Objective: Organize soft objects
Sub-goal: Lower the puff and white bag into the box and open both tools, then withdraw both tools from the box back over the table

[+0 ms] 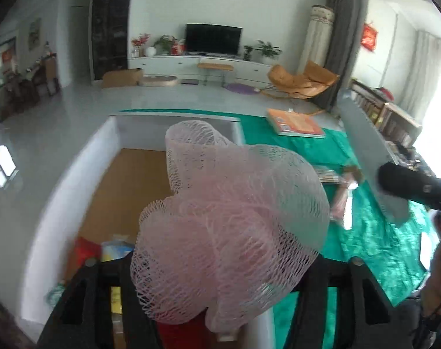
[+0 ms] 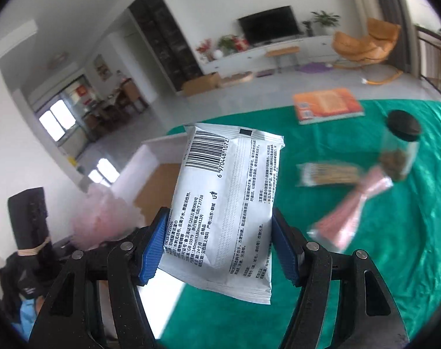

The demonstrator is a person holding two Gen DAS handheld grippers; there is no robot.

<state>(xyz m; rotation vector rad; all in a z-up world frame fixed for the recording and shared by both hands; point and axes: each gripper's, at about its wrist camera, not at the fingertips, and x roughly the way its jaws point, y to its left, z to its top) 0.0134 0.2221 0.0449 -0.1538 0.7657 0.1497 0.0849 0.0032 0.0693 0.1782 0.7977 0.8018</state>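
Pink mesh bath pouf (image 1: 229, 224) bunched between the left gripper (image 1: 220, 267) fingers, carried above the open white box (image 1: 74, 174) with the cardboard floor. Feather-light, springy, likely to snag or slip; best pinched deep through its gathered core. Alongside, white wipes packet (image 2: 226, 212) clamped at mid-height by the right gripper (image 2: 217, 247), blue pads (image 2: 153, 250) partly spread against its sides; soft, slick film, safest held across the flat middle. Beyond, on green cloth (image 2: 395, 261): jar (image 2: 400, 145), pink sachet (image 2: 348, 218), orange book (image 2: 328, 104).
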